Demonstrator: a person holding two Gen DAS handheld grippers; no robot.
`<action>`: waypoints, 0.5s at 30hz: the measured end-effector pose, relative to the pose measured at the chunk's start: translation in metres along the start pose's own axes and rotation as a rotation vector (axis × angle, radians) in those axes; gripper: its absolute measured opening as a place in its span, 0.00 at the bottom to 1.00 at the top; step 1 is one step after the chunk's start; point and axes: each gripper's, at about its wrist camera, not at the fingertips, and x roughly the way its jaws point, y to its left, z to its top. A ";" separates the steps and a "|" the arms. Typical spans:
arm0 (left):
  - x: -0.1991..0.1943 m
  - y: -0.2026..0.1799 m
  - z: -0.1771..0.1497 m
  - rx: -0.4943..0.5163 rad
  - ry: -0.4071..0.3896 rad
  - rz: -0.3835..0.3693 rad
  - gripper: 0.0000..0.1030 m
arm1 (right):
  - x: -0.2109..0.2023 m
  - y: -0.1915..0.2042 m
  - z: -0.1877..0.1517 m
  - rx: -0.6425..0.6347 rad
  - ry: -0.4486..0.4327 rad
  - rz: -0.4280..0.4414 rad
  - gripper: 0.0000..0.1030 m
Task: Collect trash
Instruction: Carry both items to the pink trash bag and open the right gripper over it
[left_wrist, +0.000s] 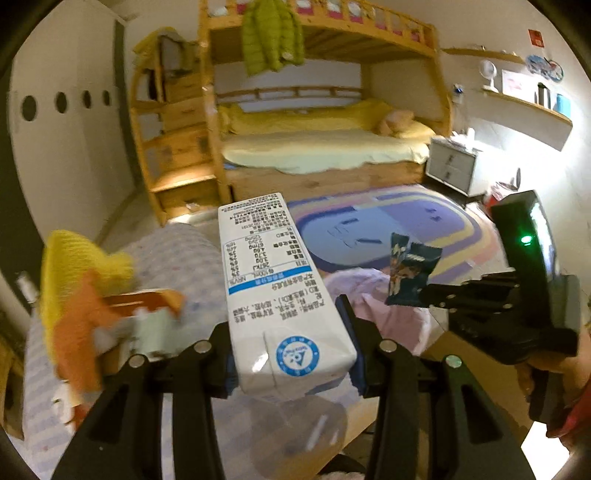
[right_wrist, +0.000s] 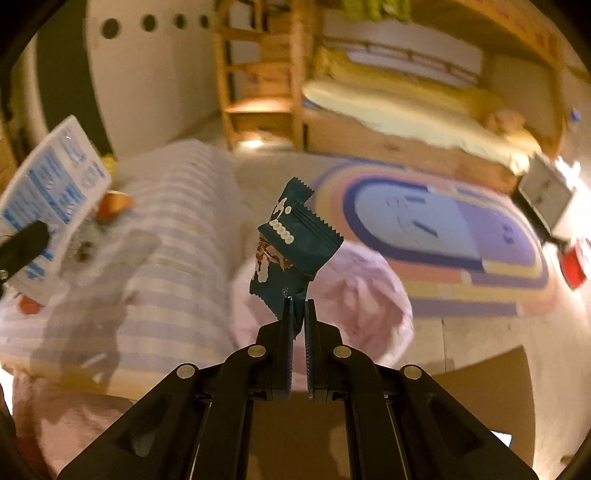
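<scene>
You're loaded on both sides: left gripper (left_wrist: 291, 354) is clamped across the base of a white milk carton (left_wrist: 273, 280), which runs from bottom centre of the left view up toward mid-frame; right gripper (right_wrist: 300, 314) is pinched nearly closed on the bottom edge of a dark blue snack wrapper (right_wrist: 295, 240), dead centre in the right view. No bin shows in either picture, so I'd say the step is carrying both to a drop point. Keep the clamp on the carton steady; the grip is low on a long box, so it can pivot if you swing hard. The wrapper is only caught by a thin edge, so don't flick the wrist. Below you: a striped blanket (right_wrist: 177, 236) lower left, pink bedding (right_wrist: 354, 291) centre, an orange and yellow pile (left_wrist: 77, 291) at the left edge of the left view. A purple rug (left_wrist: 388, 229) and bunk bed (left_wrist: 317, 140) sit beyond, well apart. Both views are blurred, so small trash on the bedding can't be made out.
</scene>
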 end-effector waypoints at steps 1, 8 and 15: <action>0.010 -0.005 0.002 0.003 0.012 -0.012 0.42 | 0.006 -0.004 -0.002 0.005 0.012 -0.005 0.07; 0.040 -0.018 0.004 0.012 0.054 -0.039 0.42 | 0.046 -0.031 -0.002 0.054 0.068 -0.011 0.24; 0.058 -0.041 0.011 0.033 0.070 -0.060 0.42 | 0.022 -0.049 0.002 0.120 0.006 0.026 0.33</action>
